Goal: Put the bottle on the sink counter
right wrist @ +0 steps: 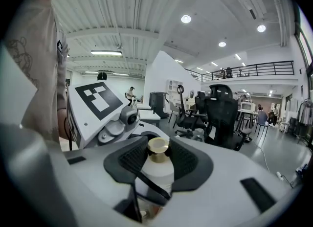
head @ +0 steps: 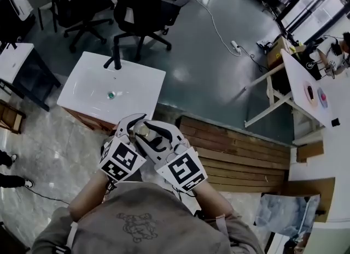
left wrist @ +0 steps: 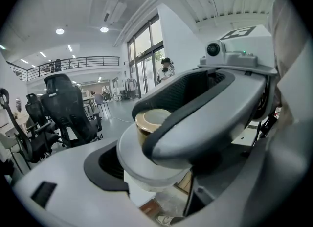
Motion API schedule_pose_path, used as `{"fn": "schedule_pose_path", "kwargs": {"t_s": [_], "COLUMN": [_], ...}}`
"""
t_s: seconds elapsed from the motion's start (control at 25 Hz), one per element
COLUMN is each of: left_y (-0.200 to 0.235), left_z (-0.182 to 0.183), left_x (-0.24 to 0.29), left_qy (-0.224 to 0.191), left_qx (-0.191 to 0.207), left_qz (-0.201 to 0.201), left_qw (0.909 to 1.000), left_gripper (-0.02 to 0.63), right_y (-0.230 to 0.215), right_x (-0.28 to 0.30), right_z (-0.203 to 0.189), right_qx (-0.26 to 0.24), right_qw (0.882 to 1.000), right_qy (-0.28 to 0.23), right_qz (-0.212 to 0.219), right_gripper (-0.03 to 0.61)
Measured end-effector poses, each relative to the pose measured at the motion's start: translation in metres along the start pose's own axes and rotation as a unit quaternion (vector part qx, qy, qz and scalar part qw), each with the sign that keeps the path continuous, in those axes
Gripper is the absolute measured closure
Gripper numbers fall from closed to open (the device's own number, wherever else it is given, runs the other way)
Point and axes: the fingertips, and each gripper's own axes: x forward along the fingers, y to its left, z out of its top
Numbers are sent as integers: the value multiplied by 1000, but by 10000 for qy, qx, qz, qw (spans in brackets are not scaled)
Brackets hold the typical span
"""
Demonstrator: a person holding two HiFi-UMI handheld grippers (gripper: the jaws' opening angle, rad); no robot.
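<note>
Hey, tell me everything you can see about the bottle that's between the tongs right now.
The bottle is small, with a white, plastic-looking body and a shiny gold cap. It is upright in the air, near the front edge of the white sink counter, not resting on it. The right tongs clamp it from both sides at the neck. The left tongs crowd in around it, but whether they press it is unclear.

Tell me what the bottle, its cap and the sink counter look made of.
The bottle is opaque matte white, likely plastic, though frosted glass is possible. Its cap is gold with a soft sheen: metal or metal-coated plastic. The sink counter is smooth, seamless white with a moulded basin, probably glazed ceramic or cast resin.
</note>
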Motion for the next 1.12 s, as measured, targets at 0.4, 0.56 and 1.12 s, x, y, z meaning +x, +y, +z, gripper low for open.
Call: {"fn": "schedule_pose_path", "kwargs": {"t_s": [0.4,0.56,1.12], "left_y": [107,148,254], "left_z": [-6,-9,-27], "left_x": [30,46,109], "left_qy": [-43,-51,-316], "left_qx": [-32,26,59], "left_qz": [-17,-40,1], "left_qw": [10000,10000,9995], "left_gripper": [288,288,288], "right_y": [-66,-96,-179], "right_x": [89,123,214], "right_z": [15,18,1], "right_qx": [2,71,-93], "right_qw": [9998,9997,9991], "right_qy": [188,196,328], "right_qz": [-29,-98,-257], "right_gripper": [436,437,437]}}
